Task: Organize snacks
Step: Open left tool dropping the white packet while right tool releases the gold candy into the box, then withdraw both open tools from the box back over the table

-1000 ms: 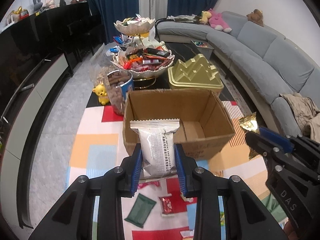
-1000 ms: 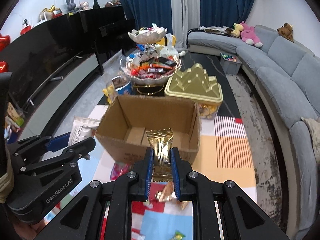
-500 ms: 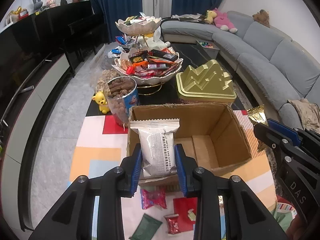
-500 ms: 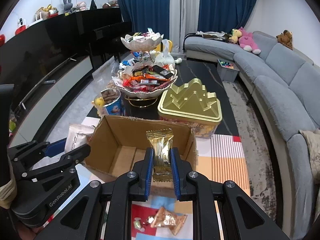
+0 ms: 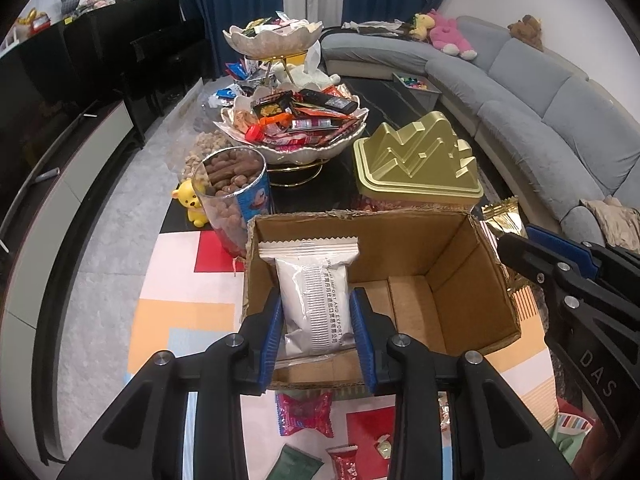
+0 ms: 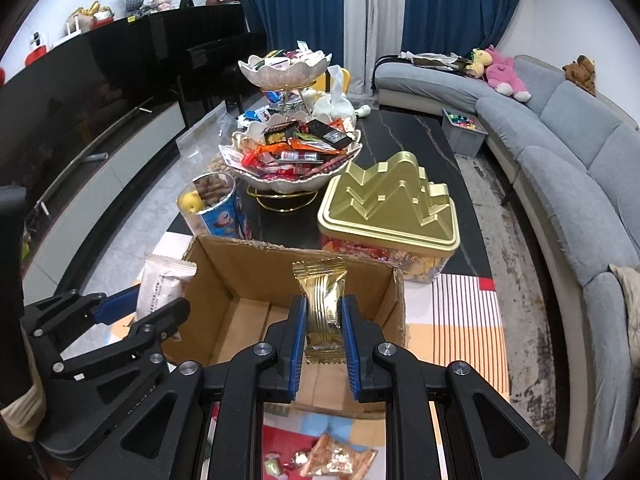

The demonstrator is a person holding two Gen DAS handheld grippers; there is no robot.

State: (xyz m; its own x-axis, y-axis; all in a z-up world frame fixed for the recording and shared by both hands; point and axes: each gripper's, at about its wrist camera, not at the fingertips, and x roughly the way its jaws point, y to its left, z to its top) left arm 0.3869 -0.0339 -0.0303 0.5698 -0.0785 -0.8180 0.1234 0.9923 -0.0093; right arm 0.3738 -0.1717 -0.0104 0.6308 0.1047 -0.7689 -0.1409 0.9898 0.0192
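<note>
Bright patchwork matting on the table carries an empty box (image 5: 362, 292), open side up to take snacks. Left gripper (image 5: 316, 330) clamps a silver packet (image 5: 314, 300) over its near edge, right gripper (image 6: 323, 330) pinches a gold packet (image 6: 322, 296) likewise, both upright and, I judge, ready to drop in.

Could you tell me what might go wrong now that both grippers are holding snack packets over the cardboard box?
1. The silver packet in the left gripper hangs near the cardboard box front wall, so it might drop outside.
2. The right gripper with the gold packet is close alongside; the grippers could collide.
</note>
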